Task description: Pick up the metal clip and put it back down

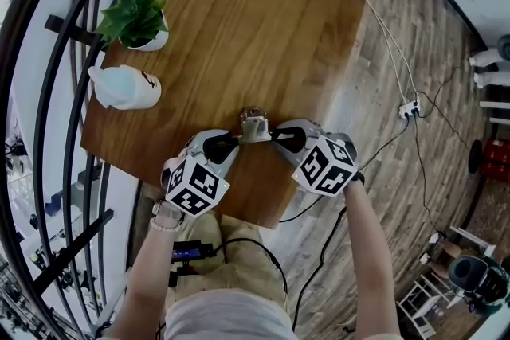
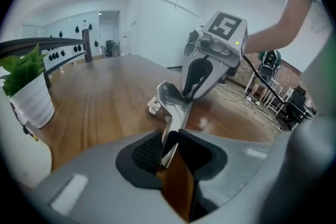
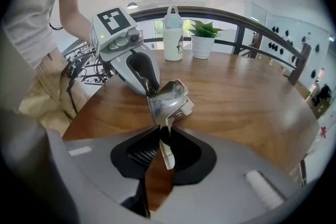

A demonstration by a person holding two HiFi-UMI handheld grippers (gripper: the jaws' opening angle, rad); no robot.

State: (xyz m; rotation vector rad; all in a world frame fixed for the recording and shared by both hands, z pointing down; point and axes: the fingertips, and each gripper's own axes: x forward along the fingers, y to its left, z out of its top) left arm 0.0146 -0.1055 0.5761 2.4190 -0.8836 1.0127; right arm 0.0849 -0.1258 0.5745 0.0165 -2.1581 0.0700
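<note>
1. The potted plant (image 1: 135,12) and the white bottle (image 1: 123,86) stand at the table's left side, well apart from the work. Neither needs attention.
2. The left gripper (image 1: 231,141) has its jaws drawn narrow onto one thin handle of the metal clip (image 1: 255,126), pinching it between the pads. Keep that pinch even and the wrist quiet. A twist would likely lever the handle out sideways.
3. The clip sits between the two grippers over the near edge of the wooden table (image 1: 263,28). I cannot tell whether its body touches the wood. Move it straight up and straight down, and set it further in from the edge.
4. The right gripper (image 1: 280,138) has its jaws close together on the opposite handle, pads against the metal. It should match the left gripper's height and pace, since pulling apart would probably strain both grips. Release only once the clip rests flat.
</note>
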